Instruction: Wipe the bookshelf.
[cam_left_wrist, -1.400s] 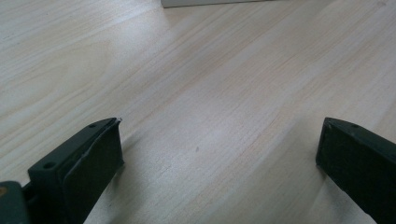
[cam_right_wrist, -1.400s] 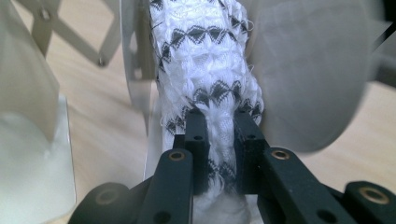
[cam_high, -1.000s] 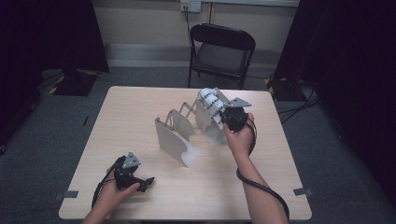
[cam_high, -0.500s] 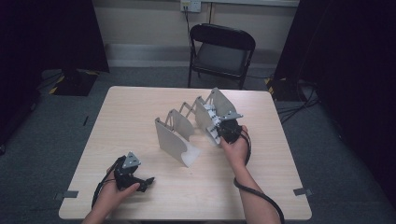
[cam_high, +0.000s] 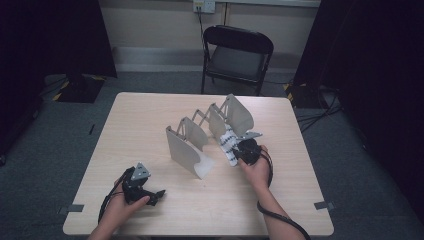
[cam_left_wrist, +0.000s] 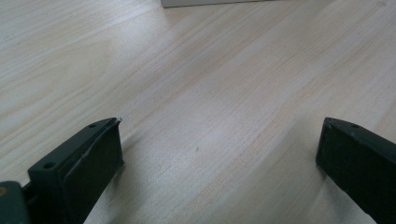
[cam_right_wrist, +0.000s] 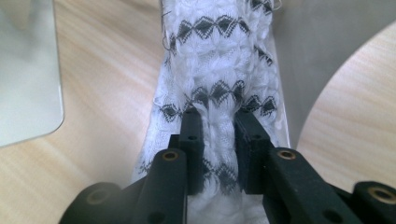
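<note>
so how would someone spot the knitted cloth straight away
On the pale wooden table stands a grey metal divider rack. At its right end lies a white knitted cloth with black diamond bands, pinched by the right gripper; nothing else there is soft or patterned.

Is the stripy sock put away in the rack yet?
Nearly. The sock already lies down in a slot of the grey rack, against a divider. The right gripper has the sock between its jaws, which have just been opening. Left: let go fully and pull away. The left gripper rests open on the table.
</note>
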